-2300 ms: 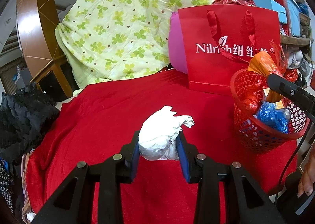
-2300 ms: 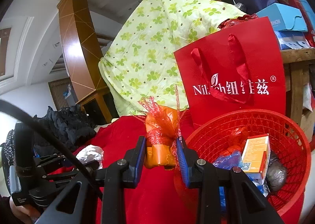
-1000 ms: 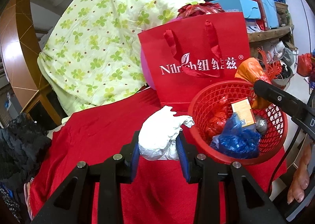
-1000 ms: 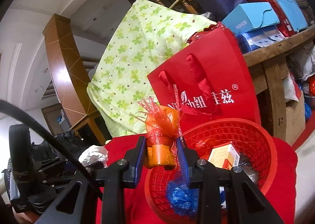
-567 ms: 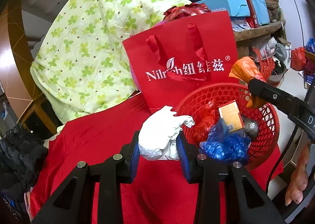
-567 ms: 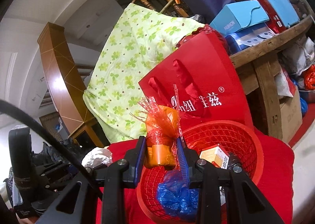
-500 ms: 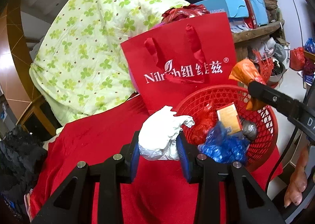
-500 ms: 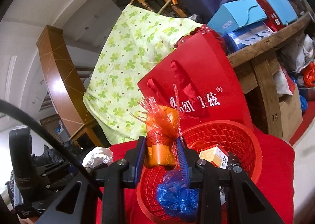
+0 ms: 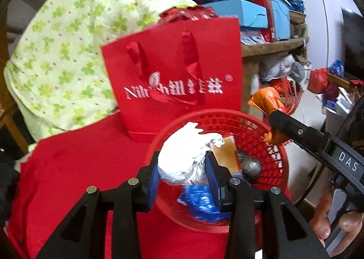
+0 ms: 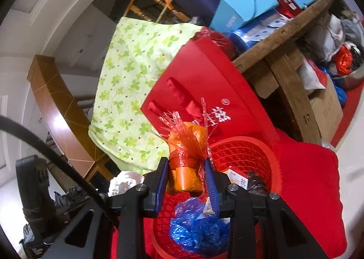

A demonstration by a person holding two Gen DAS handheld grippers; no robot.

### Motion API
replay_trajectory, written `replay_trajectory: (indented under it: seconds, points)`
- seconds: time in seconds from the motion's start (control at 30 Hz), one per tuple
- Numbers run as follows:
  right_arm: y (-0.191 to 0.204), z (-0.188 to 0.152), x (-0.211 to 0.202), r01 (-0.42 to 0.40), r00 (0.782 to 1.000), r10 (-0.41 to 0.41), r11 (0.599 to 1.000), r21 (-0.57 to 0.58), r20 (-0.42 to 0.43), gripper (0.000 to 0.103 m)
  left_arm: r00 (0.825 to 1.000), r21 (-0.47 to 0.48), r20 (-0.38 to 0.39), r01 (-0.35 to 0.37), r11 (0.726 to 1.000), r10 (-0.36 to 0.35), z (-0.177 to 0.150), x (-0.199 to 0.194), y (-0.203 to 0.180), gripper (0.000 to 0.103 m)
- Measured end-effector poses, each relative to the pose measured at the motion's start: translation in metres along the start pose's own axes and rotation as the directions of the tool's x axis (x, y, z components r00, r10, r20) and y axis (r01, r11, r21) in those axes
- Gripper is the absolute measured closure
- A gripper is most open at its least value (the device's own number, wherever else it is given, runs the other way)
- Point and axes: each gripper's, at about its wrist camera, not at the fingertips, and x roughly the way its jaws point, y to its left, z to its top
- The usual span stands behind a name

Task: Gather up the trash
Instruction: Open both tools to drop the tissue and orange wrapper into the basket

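My left gripper (image 9: 183, 172) is shut on a crumpled white and silver foil wad (image 9: 184, 156) and holds it over the red mesh basket (image 9: 273, 145). My right gripper (image 10: 186, 179) is shut on an orange wrapped packet with red cellophane (image 10: 185, 159) and holds it above the same basket (image 10: 261, 156). The basket holds a blue plastic bag (image 10: 195, 231), a small orange box (image 9: 227, 156) and a dark foil ball (image 9: 250, 165). The orange packet (image 9: 266, 102) and right gripper arm show at the right of the left wrist view.
The basket sits on a red cloth (image 9: 79, 179). A red paper gift bag (image 9: 173, 77) stands just behind it. A green clover quilt (image 9: 68, 43) is piled behind. A wooden shelf (image 10: 284, 38) with boxes is at the right.
Both grippers have moved forward and over the basket, each holding its item. The foil wad now hangs above the basket's inside; the right view has tilted downward.
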Motion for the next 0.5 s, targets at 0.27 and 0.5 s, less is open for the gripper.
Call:
replay_trajectory:
  seconds: [0.27, 0.5]
  points:
    - [-0.023, 0.003, 0.003, 0.054, 0.998, -0.052, 0.993, 0.108, -0.024, 0.033, 0.998, 0.013, -0.053, 0.017, 1.000, -0.017, -0.013, 0.023, -0.010, 0.039]
    - [-0.020, 0.004, -0.001, 0.047, 0.999, -0.048, 0.994, 0.103, 0.007, 0.033, 0.998, 0.039, -0.039, -0.041, 0.998, 0.042, -0.023, 0.009, -0.001, 0.032]
